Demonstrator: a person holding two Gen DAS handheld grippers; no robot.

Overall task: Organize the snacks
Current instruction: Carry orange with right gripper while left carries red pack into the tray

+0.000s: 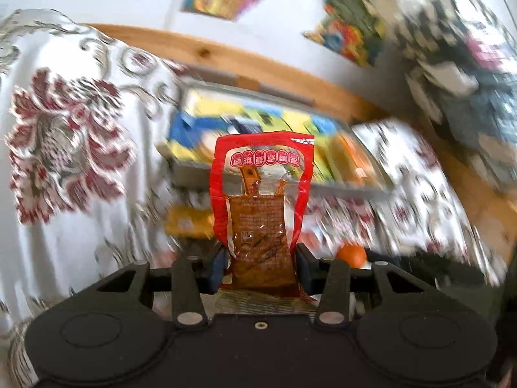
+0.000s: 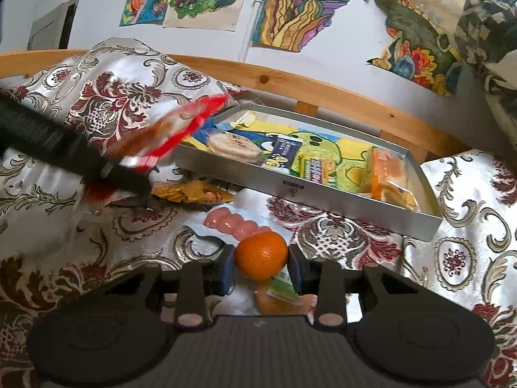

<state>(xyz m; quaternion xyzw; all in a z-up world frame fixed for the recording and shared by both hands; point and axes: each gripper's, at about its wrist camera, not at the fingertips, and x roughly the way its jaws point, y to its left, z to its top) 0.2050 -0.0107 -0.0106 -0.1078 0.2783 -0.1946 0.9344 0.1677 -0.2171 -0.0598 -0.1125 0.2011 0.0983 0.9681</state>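
My left gripper (image 1: pixel 260 268) is shut on a red snack packet (image 1: pixel 261 200) with brown contents, held upright in the air in front of the metal tray (image 1: pixel 342 187). In the right wrist view that same packet (image 2: pixel 171 135) shows blurred, just left of the tray (image 2: pixel 323 197). My right gripper (image 2: pixel 261 268) is shut on an orange (image 2: pixel 261 255), low over the patterned cloth. The tray holds a round cracker pack (image 2: pixel 232 144), a blue carton (image 2: pixel 284 152), a yellow bar (image 2: pixel 315 166) and an orange-wrapped pack (image 2: pixel 387 177).
On the cloth (image 2: pixel 339 236) lie a yellow packet (image 2: pixel 190 192), a pink sausage pack (image 2: pixel 232 223) and a pale orange pack (image 2: pixel 278 297) under the right gripper. A wooden rail (image 2: pixel 323 93) runs behind the tray. Drawings hang on the wall.
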